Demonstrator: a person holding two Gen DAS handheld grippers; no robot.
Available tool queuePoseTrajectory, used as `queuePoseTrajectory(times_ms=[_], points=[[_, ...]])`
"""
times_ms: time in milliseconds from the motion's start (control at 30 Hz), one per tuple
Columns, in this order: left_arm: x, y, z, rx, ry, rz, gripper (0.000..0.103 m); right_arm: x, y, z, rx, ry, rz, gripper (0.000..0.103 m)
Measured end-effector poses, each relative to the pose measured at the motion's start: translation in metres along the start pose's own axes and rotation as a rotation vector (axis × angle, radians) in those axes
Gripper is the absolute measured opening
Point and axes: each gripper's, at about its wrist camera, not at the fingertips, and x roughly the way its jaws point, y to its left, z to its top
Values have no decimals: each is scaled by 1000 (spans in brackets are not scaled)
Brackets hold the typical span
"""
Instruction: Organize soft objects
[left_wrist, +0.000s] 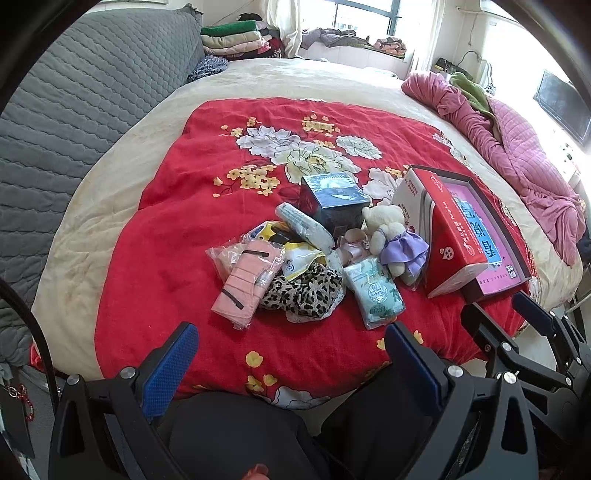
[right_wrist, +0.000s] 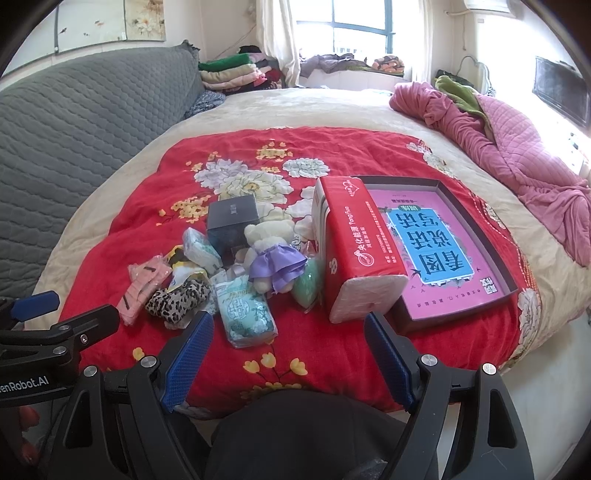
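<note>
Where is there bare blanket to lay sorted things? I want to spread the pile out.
Free: the red blanket left of the pink packet, and the near strip between the pile and both open grippers. Crowded: from the leopard cloth across to the teddy and tissue pack.

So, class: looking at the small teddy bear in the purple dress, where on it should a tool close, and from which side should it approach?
Grip the teddy bear across its cream head, coming from above. The head stands clear at the top, while the dark box behind and the red tissue pack beside it crowd its flanks. The right tool, open, is likely the nearer one.
</note>
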Motion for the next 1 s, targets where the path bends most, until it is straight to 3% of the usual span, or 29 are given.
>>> queuePoseTrajectory(times_ms=[633,867,1000], points=[[17,5,1,-33,7,-35,101,12,-2,5,10,14,6,84],[32,19,8,-90,-13,-104,101,25,-1,12,6,28,12,84],[46,35,13,-114,-26,-97,101,35,-1,18,-7,39,11,84]])
